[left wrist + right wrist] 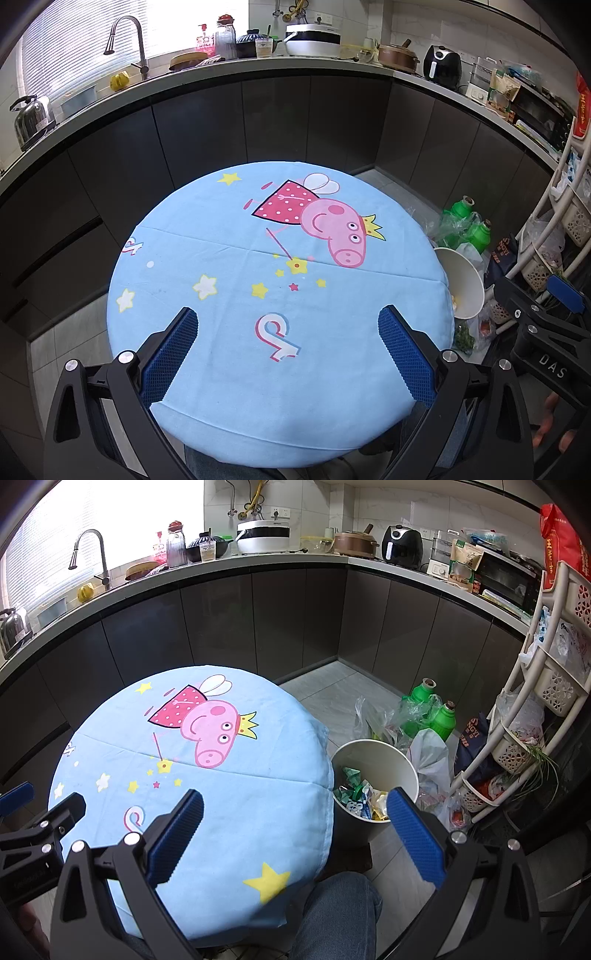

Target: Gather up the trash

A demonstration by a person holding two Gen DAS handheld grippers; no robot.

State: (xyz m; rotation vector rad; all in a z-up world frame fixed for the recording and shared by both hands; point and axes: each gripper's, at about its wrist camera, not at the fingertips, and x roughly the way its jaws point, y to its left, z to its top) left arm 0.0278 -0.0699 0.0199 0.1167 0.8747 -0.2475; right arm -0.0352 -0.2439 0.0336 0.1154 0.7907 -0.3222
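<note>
Trash, crumpled green and white wrappers, fills the white bin; both grippers' fingers spread wide.

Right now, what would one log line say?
left gripper: open, empty | right gripper: open, empty | table: bare | bin: holds wrappers

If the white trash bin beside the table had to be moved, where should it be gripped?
Grip the white trash bin by its thin upper rim on the side away from the table, coming from above: the bin stands upright and open-topped, and the wall is too wide to span.

A blue cartoon cloth covers the round table.
</note>
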